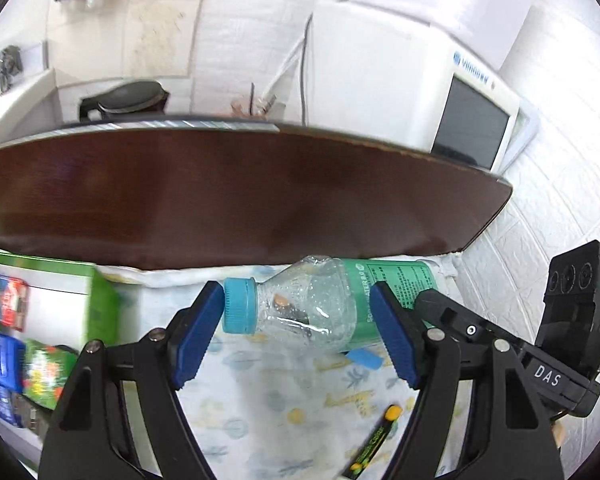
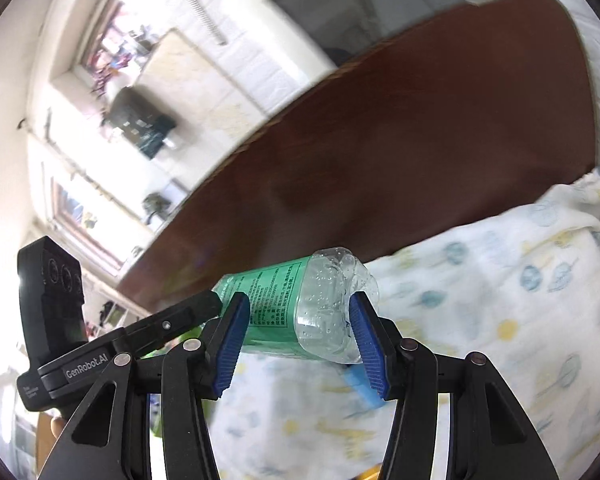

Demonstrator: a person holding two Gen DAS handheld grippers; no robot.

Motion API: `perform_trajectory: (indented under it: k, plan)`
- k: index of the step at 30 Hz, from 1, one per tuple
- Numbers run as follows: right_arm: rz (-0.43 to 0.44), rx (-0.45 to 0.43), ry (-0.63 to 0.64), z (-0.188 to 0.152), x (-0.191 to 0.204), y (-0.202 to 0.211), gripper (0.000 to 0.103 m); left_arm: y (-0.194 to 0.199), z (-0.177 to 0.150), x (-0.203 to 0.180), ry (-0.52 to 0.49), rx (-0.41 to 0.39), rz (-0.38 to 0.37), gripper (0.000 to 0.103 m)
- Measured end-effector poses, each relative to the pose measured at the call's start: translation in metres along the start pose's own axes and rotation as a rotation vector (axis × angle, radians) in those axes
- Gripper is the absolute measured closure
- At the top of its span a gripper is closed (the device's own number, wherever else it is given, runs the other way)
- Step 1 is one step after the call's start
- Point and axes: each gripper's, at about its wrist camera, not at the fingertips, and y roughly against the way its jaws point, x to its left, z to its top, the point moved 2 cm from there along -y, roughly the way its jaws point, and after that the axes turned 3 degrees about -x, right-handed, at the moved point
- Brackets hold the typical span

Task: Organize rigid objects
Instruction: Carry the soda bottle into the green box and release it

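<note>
1. Blue pads of the left gripper [image 1: 296, 330] stand on both sides of the neck end of the plastic bottle [image 1: 320, 308]. One pad touches the blue cap [image 1: 239, 305], the other presses the green label. It looks to be grasping the bottle, with the jaws set wide.
2. On the right wrist view, the right gripper [image 2: 296, 338] is clenched on the bottom end of the same bottle [image 2: 300, 312], one pad on the label and one on the clear base. So the bottle hangs lying sideways between both grippers, above the patterned cloth [image 1: 260, 400].
3. I judge this step as a carry or a handover. Only one gripper should let go at a time, and slowly, because the thin empty plastic can bend and slip.
4. Below lie a small blue piece [image 1: 364, 358] and a black and yellow pen-like thing [image 1: 374, 444]; keep the bottle above them.
5. To the left, the green box [image 1: 60, 304] with coloured packets stands near. It is possibly the place to put things, but I cannot be sure.
6. Behind, the dark wooden board [image 1: 240, 196] rises like a wall and limits forward room; the open space is over the cloth.
</note>
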Motion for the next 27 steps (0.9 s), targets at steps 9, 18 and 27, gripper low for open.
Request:
perform_trajectory:
  k: [9, 18, 27]
  plan:
    - [0.082, 0.056, 0.119, -0.018, 0.093, -0.029, 0.048, 0.061, -0.005, 0.074, 0.078, -0.095, 0.088, 0.026]
    - [0.146, 0.149, 0.177, -0.052, 0.159, -0.082, 0.048, 0.099, -0.012, 0.148, 0.166, -0.187, 0.155, 0.026]
    - [0.101, 0.214, 0.201, -0.078, 0.191, -0.143, 0.048, 0.086, -0.023, 0.203, 0.278, -0.150, 0.172, 0.026]
